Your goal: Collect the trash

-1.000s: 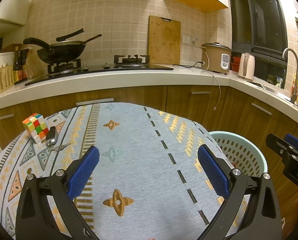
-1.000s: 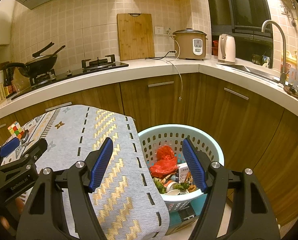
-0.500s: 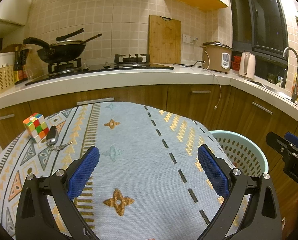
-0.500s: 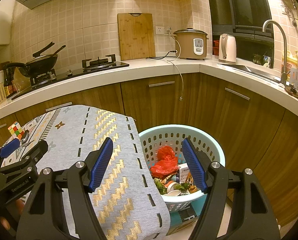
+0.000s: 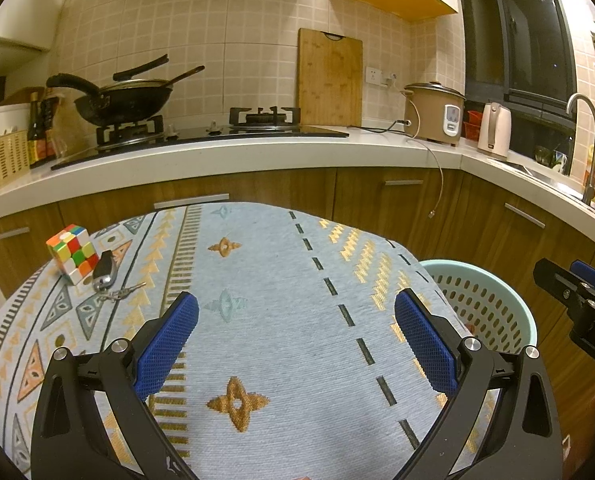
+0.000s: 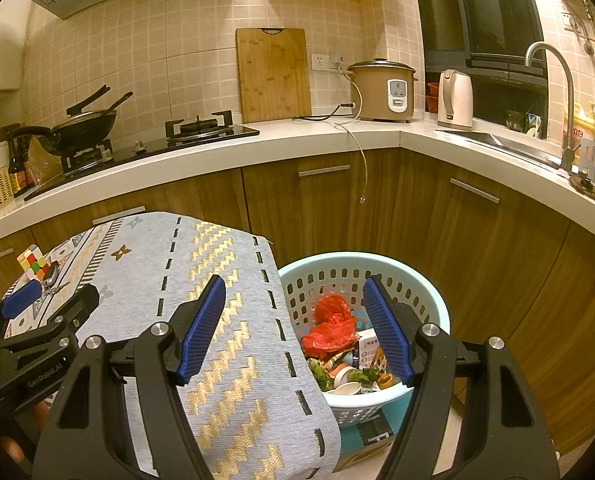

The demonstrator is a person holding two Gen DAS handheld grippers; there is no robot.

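Note:
A light-green perforated basket (image 6: 429,304) stands on the floor to the right of the table; it also shows in the left wrist view (image 5: 497,300). It holds a red plastic bag (image 6: 329,328), a small carton and food scraps. My right gripper (image 6: 293,328) is open and empty, above the table's right edge and the basket. My left gripper (image 5: 295,340) is open and empty over the patterned tablecloth (image 5: 273,320). No loose trash shows on the cloth.
A Rubik's cube (image 5: 72,253) and a car key with keyring (image 5: 104,276) lie at the table's far left. Wooden cabinets (image 6: 477,248) and a white counter with wok, hob, rice cooker, kettle and sink wrap around behind.

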